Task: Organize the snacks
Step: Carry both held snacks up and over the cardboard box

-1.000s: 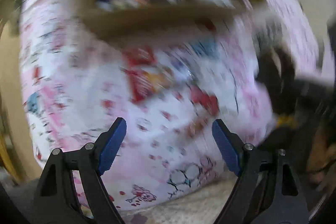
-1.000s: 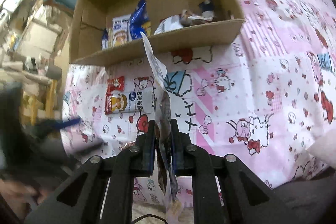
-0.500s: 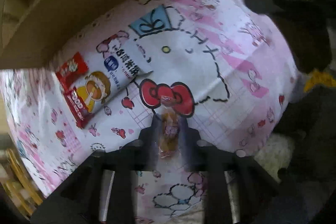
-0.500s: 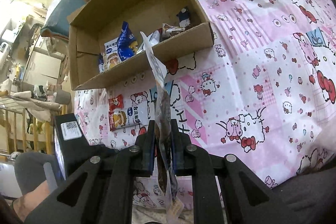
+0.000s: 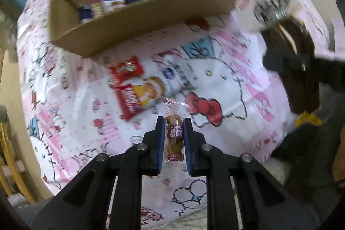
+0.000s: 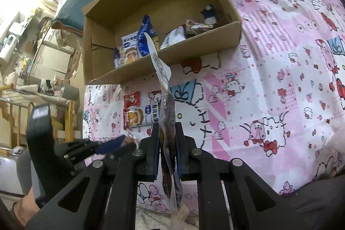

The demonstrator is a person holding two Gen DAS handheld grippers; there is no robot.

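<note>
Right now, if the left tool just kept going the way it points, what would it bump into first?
Probably the pink cartoon bedsheet just ahead, since the left tool points steeply down at it, shut on a small wrapped snack. The red and yellow snack packet lies slightly to the left, likely missed. Depth is hard to judge.

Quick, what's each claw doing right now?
Left claw: shut on a small clear-wrapped snack.
Right claw: shut on a long clear packet.

Dim, motion-blurred, fisheye-warped indoor light

pink cartoon-print sheet (image 6: pixel 269 70), brown box (image 6: pixel 163 66) — plain
</note>
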